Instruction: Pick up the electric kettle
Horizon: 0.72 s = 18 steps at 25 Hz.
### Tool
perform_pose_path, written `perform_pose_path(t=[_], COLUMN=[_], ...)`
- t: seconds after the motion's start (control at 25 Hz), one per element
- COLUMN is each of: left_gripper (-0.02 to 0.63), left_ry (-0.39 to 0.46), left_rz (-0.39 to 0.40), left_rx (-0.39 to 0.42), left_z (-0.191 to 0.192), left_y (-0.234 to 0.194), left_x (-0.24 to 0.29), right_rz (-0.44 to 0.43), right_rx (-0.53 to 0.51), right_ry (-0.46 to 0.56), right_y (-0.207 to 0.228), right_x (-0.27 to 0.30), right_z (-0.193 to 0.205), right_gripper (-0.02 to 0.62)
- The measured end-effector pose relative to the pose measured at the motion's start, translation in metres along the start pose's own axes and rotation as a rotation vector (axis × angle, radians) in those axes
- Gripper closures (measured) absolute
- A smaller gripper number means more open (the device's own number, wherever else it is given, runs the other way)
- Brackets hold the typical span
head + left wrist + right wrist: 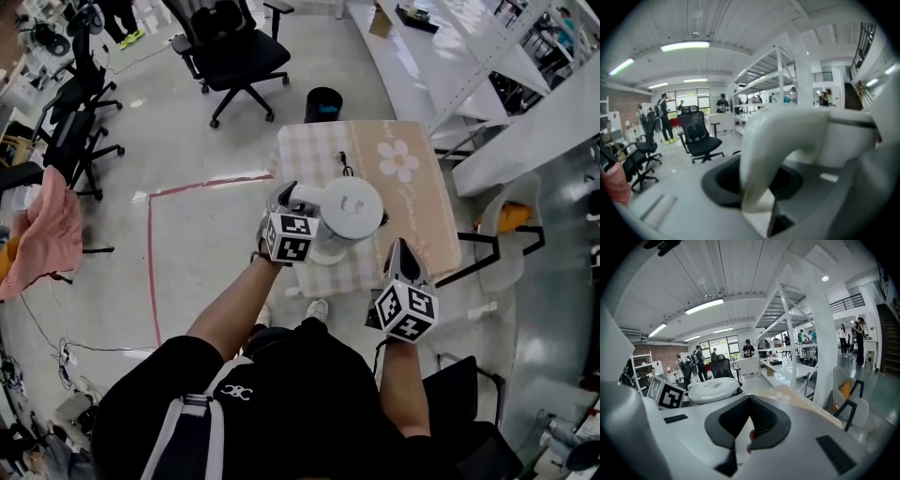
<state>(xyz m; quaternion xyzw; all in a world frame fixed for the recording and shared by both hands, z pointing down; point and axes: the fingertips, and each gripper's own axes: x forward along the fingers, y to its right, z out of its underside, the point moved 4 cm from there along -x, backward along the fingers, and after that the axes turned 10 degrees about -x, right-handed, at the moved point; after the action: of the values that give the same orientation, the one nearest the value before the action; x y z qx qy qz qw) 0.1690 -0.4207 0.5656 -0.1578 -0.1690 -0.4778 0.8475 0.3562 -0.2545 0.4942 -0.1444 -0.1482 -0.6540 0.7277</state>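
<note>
The left tongs [284, 197] are clamped on the handle [305, 195] at the left side of the electric kettle [349, 208], which sits over the middle of the checked worktop [417, 216]. For a good lift I'd hold that grip firm and raise the kettle straight, with its body level. The right tongs [401, 246], right of the kettle and apart from it, are closed on nothing. The left gripper view shows the handle pinched between the pads. Only the head view shows the whole kettle.
</note>
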Motion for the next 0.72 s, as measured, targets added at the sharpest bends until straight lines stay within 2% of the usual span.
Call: perform_pose_path(t=[0.2, 0.32, 0.56, 0.72], left_gripper=[0.486, 0.483, 0.483, 0.483], left_ry=[0.027, 0.028, 0.038, 0.051], left_rz=[-0.014, -0.010, -0.049, -0.060], left_rx=[0.017, 0.001, -0.018, -0.019], left_z=[-0.040, -0.055, -0.070, -0.075], left_y=[-0.004, -0.009, -0.027, -0.035], left_x=[-0.028, -0.045, -0.079, -0.098], right_rz=[-0.036, -0.043, -0.020, -0.087], right_rx=[0.024, 0.036, 0.041, -0.001], right_ry=[0.084, 0.119, 0.160, 0.157], right_y=[-0.005, -0.007, -0.015, -0.031], right_x=[-0.006, -0.008, -0.007, -0.008], right_z=[-0.025, -0.037, -0.054, -0.057], right_gripper=[0.603, 0.603, 0.603, 0.603])
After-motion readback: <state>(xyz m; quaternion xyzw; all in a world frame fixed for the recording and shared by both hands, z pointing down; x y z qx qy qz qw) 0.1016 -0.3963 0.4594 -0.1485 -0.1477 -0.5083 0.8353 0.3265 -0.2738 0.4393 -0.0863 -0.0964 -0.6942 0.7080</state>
